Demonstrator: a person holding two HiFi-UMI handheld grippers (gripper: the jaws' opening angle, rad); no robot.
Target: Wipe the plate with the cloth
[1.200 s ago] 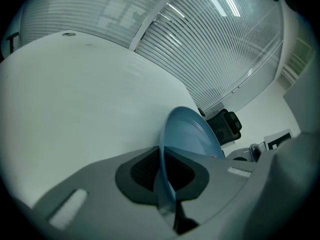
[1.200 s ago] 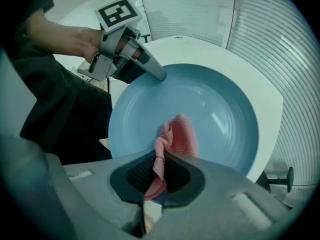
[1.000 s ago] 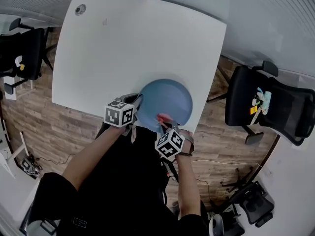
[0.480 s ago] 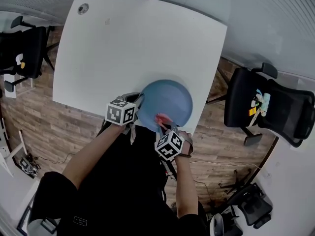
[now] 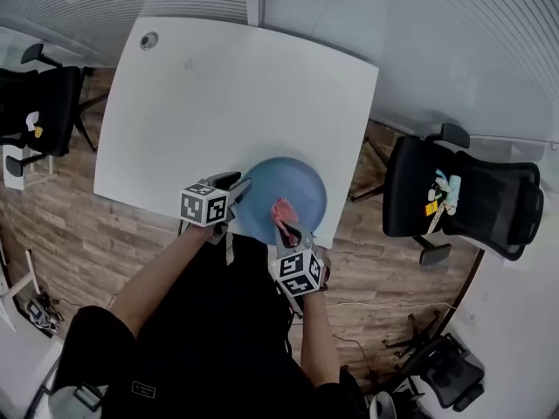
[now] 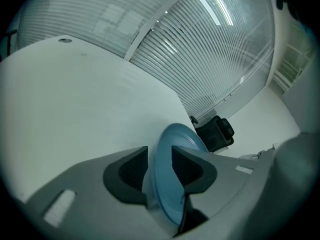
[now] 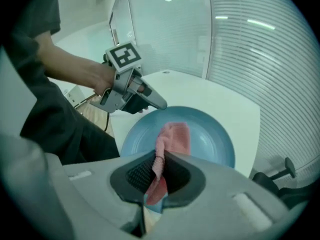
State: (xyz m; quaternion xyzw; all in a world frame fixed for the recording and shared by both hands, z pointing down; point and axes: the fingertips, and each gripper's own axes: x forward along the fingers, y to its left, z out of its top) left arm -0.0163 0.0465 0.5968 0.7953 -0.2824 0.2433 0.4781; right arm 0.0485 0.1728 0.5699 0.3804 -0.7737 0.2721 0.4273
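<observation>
The blue plate [image 5: 288, 190] is found at the near edge of the white table [image 5: 218, 94]. Its rim is flanked by the jaws of the left gripper [image 6: 159, 156], which have just been opening and are parted, not pressed on it. The pink cloth [image 7: 172, 139] is clamped tight in the right gripper [image 7: 161, 166], its free end hung over the plate.

The left claw [image 6: 160, 156] has just opened its jaws around the blue plate's [image 6: 181, 136] rim, as the right claw [image 7: 159, 169], pinching the pink cloth [image 7: 175, 136], draws up and back toward the person.
</observation>
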